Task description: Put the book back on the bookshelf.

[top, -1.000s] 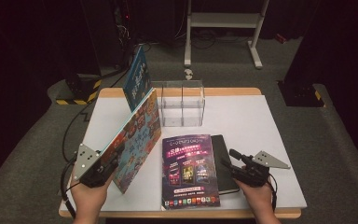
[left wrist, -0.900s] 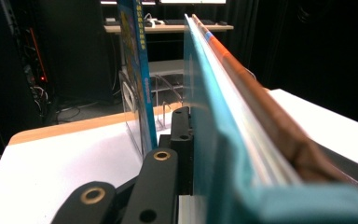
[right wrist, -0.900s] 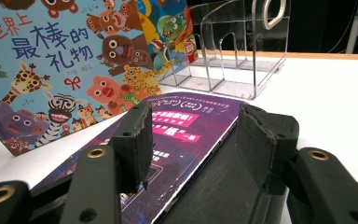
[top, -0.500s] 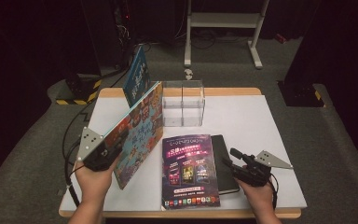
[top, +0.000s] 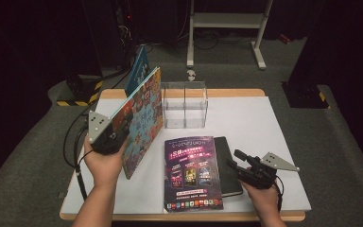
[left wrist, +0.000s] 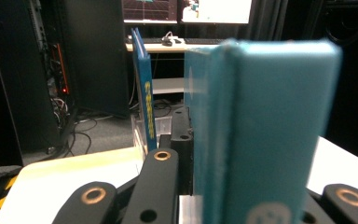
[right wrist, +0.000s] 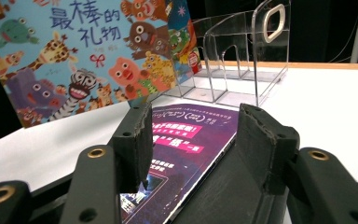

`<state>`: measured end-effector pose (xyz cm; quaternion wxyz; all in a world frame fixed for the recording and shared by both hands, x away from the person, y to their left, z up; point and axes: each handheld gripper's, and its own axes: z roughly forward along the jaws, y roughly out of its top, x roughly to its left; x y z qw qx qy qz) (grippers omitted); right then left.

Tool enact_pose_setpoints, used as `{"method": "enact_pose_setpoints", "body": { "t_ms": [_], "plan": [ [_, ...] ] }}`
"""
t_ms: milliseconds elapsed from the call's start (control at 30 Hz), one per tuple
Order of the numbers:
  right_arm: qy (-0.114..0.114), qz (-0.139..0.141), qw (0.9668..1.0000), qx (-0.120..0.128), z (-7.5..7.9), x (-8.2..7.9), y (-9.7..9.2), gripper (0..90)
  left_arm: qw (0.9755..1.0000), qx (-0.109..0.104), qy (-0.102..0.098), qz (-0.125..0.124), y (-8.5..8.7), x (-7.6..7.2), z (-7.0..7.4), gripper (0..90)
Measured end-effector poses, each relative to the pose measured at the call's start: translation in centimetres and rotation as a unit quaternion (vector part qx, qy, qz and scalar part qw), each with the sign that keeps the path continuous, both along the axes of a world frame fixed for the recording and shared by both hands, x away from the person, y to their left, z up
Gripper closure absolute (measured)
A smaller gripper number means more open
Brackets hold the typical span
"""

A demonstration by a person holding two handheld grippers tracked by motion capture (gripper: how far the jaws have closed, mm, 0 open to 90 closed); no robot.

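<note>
The left tool (top: 109, 138) is clamped tight on the near edge of the picture book (top: 139, 120), which stands tilted on its long edge near the left edge of the surface (top: 246, 118), its far end reaching toward the clear divided rack (top: 185, 105) at the back edge. The grip takes only a narrow strip of a wide, floppy cover, so the book could sag or swing and slip from the pads. Its leading corner could also catch a rack wall and push the light rack off its spot. The right tool (top: 240, 166) rests near the front right corner with its jaws partly apart and nothing between them, beside the purple magazine (top: 191, 172) lying on a black notebook (top: 228, 163), so it offers no support.
</note>
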<state>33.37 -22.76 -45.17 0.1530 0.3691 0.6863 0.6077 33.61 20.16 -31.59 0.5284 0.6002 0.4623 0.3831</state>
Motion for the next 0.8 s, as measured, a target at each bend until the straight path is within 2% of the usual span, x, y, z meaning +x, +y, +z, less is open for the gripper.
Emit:
{"method": "enact_pose_setpoints", "body": {
  "t_ms": [300,733,800],
  "plan": [
    [0.0,0.003,1.0,0.004,0.1,-0.1,-0.1,45.8,0.9994,0.017,-0.007,0.029,-1.9,2.9,0.8,81.4],
    [-0.001,0.012,0.9999,0.009,0.1,-0.2,0.0,45.8,0.9984,0.028,-0.007,0.048,-3.7,5.9,0.0,81.3],
    [-0.001,0.013,0.9999,0.01,0.1,-0.2,0.1,45.8,0.9983,0.025,-0.006,0.053,-3.8,6.5,-0.1,81.3]
  ]
}}
